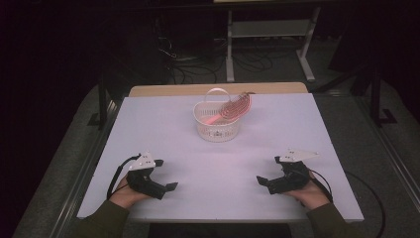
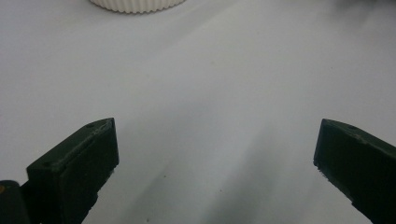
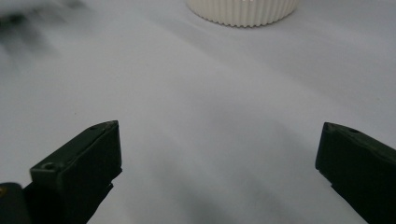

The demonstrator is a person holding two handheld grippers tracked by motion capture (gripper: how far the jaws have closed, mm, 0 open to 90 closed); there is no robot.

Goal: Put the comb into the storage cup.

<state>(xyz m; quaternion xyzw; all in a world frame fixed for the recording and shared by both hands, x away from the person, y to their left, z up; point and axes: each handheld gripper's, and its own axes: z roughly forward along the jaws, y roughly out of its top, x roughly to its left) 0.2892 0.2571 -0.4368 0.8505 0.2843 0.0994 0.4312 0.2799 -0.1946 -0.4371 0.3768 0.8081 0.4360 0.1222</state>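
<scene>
ok, left gripper (image 1: 167,187) and right gripper (image 1: 261,179) both rest low on the white table (image 1: 163,124) near its front edge, jaws spread wide, nothing between them. white basket (image 1: 218,130) sits further back, centre, with a pink wire rack (image 1: 236,107) leaning out of it.

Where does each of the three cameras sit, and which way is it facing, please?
High view: above the person's side, looking forward and down on the table; both hands, left gripper and right gripper show.
Left gripper view: rides the left gripper, looking across the table at the basket; its jaws stand wide apart.
Right gripper view: rides the right gripper, facing the same basket; jaws apart.
All three share the white basket and the tabletop.
</scene>
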